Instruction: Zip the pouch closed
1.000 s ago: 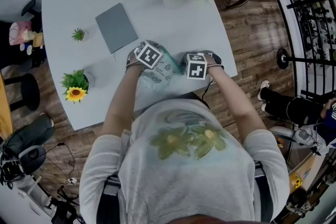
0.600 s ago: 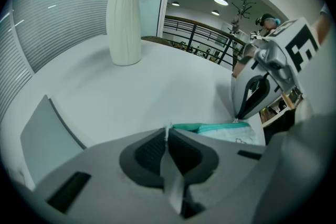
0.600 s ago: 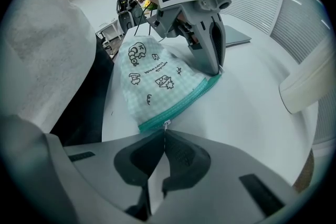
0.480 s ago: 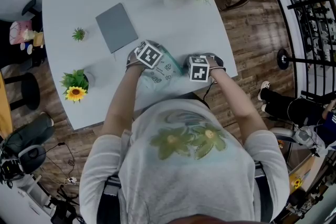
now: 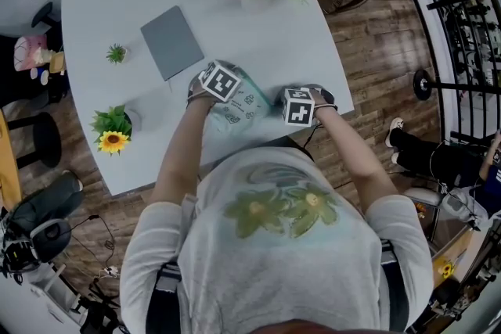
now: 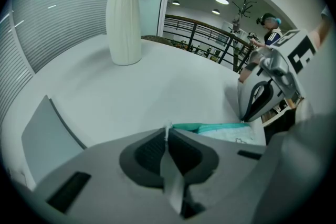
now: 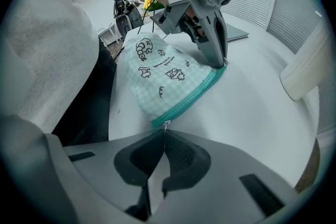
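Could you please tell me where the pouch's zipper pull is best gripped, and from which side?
Take the small pull tab at the end of the teal zipper, approaching along the zipper line from that end. It is thin and juts past the pouch, as the right claw grips it; the left claw holds the far end.

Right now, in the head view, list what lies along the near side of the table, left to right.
potted sunflower → left gripper → pouch → right gripper
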The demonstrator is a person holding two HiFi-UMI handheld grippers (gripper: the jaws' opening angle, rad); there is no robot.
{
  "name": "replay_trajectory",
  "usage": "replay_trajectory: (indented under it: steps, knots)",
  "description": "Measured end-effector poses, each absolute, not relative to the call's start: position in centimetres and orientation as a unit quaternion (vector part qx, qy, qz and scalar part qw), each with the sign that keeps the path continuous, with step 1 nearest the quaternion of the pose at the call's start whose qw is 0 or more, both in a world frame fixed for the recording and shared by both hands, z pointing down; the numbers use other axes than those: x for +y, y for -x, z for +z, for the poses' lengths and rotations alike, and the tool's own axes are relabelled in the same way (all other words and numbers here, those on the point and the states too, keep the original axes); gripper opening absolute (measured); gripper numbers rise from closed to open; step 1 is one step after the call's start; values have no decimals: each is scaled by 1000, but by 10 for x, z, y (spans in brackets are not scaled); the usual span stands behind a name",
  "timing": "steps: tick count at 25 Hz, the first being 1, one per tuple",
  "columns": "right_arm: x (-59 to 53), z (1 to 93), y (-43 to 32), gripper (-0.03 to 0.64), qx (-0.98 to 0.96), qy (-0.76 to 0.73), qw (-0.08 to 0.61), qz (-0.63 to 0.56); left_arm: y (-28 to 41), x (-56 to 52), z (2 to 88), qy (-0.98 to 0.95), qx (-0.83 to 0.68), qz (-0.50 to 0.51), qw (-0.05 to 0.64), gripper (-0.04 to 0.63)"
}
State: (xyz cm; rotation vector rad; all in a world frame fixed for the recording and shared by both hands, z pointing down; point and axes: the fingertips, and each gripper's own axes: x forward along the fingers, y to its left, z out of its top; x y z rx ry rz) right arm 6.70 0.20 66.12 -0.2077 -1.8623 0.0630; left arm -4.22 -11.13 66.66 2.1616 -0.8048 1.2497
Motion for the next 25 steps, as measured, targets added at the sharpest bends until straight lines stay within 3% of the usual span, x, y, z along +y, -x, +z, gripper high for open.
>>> replay_trajectory:
  steps: [13,18,21,25]
  knots:
    - [1,661,-68,20,-816,27,572,79,50,-123,656,-788,-329,444,271,25]
    - [4,659,-69,24,-820,14,564,96,52,-125,652,-785,-328,464,246,25]
    - [0,652,-68,107,-834,-16,534,138,49,-117,652,-789,-324,436,288,35]
    - [-22,633,-67,107,-862,-89,469,170,58,-124,637,-796,-356,396,289,68]
